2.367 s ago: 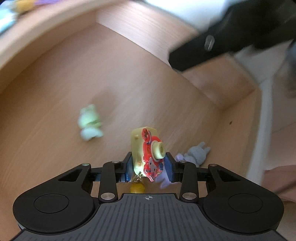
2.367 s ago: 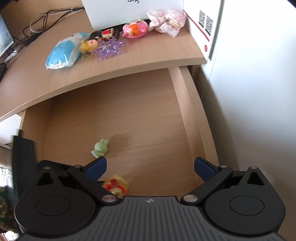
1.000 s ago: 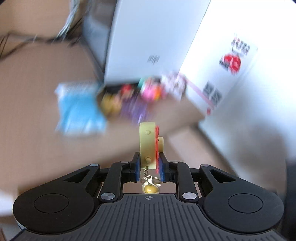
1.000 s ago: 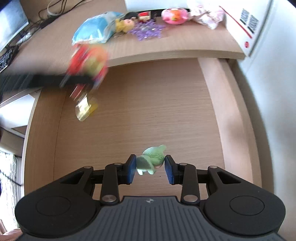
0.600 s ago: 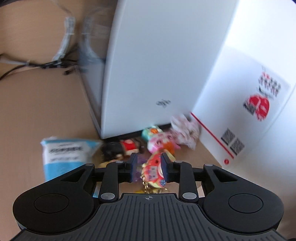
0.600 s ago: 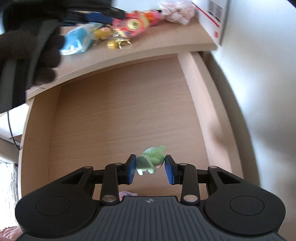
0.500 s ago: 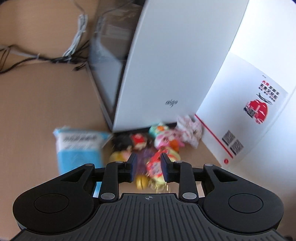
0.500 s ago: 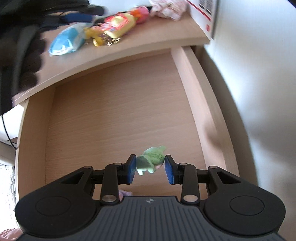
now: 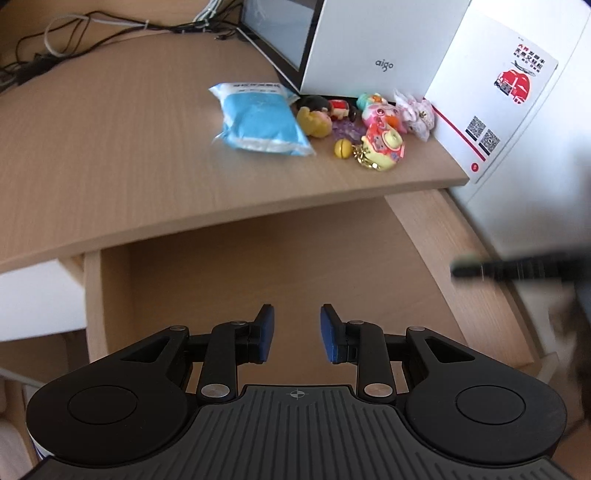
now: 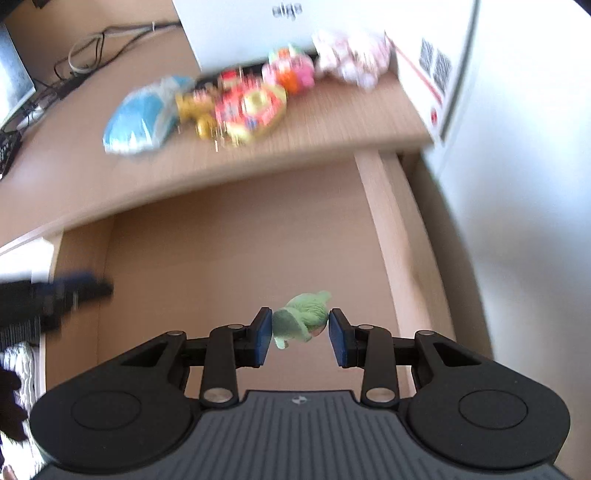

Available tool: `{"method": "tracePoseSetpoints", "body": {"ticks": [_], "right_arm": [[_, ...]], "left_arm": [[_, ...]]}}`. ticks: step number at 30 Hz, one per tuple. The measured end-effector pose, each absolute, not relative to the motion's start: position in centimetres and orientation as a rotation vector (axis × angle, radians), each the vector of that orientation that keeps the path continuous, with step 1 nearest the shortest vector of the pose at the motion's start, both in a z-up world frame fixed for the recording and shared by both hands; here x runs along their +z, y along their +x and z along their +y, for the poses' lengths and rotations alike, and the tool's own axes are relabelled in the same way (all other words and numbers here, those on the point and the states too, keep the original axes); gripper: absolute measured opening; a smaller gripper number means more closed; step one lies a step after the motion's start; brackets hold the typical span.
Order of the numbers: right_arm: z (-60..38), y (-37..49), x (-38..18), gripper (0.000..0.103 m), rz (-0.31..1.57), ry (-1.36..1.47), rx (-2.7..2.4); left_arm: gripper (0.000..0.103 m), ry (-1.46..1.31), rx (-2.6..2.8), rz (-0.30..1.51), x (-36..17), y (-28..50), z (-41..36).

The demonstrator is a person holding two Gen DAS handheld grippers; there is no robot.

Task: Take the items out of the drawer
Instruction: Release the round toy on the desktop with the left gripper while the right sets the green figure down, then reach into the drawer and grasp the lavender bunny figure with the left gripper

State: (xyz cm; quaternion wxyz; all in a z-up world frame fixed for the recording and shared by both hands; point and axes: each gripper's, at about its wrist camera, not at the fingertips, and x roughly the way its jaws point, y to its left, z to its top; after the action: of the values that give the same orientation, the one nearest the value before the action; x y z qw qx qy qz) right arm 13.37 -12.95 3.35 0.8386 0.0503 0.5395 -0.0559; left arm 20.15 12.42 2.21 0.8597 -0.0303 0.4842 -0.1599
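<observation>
right claw (image 10: 299, 341) is clenched on the small green soft-rubber animal figure (image 10: 301, 323), pads squeezing it from both sides, w/ the open light-wood drawer (image 10: 236, 258) underneath. step in hand, as i read it: carry the figure up and forward onto the pale wood counter (image 10: 321, 136) and set it by the rest. keep the pinch steady, lift clear of the counter's front edge before going forward, lower till it touches the wood, then let go. it's squashy and only nipped at the middle, so a jerk could twist it out.

left claw (image 9: 295, 332) is released, nothing between the blue pads, jaws have just been opening; it hangs over the drawer's bare floor. no other item shows in the drawer from either view, though the near part is hidden behind the claw bodies, so can't say it's empty.

farther out, the counter's right end is crowded: yellow-and-red toy camera keychain w/ gold bell (image 9: 382, 147) nearest the edge, blue plastic pouch (image 9: 258, 120) to its left, then a cluster of small cartoon figures (image 9: 332, 112), a pink-white frilly toy (image 9: 415, 114), all against the white aigo box (image 9: 369, 48) and a white carton w/ red print and qr codes (image 9: 506, 96). free wood lies in front of and left of the pouch – best drop spot imo. the other claw shows as a dark blur at each view's side, near enough to mind when crossing. cables (image 9: 92, 29) at the back, well apart.
</observation>
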Motion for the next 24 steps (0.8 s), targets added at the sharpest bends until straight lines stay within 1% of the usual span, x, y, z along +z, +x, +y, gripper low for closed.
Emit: {"method": "tracePoseSetpoints", "body": {"ticks": [3,4,5,7,8,9,11,15,19,24], "right_arm": [[-13.5,16.5,5.0,0.033,1.065,0.103,-0.136],[-13.8,17.7,5.8,0.032,1.026,0.102,-0.147],[-14.1,18.8,6.7,0.029,0.987,0.104,-0.153],[-14.9,20.7,8.5,0.028,0.893,0.133,-0.136],[-15.3,21.8,9.0,0.031,0.867,0.153,-0.122],[-15.7,22.6,9.4,0.041,0.856,0.165,-0.13],[-16.3,23.4,9.9,0.05,0.839,0.171,-0.17],[-17.3,22.3,9.5,0.053,0.874,0.202,-0.169],[-17.9,21.1,7.2,0.053,0.939,0.193,-0.192],[-18.4,20.0,4.4,0.052,1.026,0.251,-0.159]], "left_arm": [[0.03,-0.077,-0.336,1.025,2.2,19.6,13.2],[0.03,-0.079,-0.336,1.031,2.1,19.6,13.4],[0.03,-0.082,-0.337,1.038,1.9,19.6,13.6],[0.03,-0.091,-0.349,1.057,1.5,19.3,14.0],[0.03,-0.093,-0.357,1.067,1.2,19.3,14.0],[0.03,-0.091,-0.369,1.077,1.0,19.2,14.0],[0.03,-0.085,-0.407,1.095,0.5,19.1,13.9],[0.03,-0.076,-0.462,1.139,-0.6,19.0,13.4],[0.03,-0.074,-0.49,1.177,-1.4,19.0,12.7],[0.029,-0.091,-0.517,1.191,-1.5,18.9,12.4]]}}
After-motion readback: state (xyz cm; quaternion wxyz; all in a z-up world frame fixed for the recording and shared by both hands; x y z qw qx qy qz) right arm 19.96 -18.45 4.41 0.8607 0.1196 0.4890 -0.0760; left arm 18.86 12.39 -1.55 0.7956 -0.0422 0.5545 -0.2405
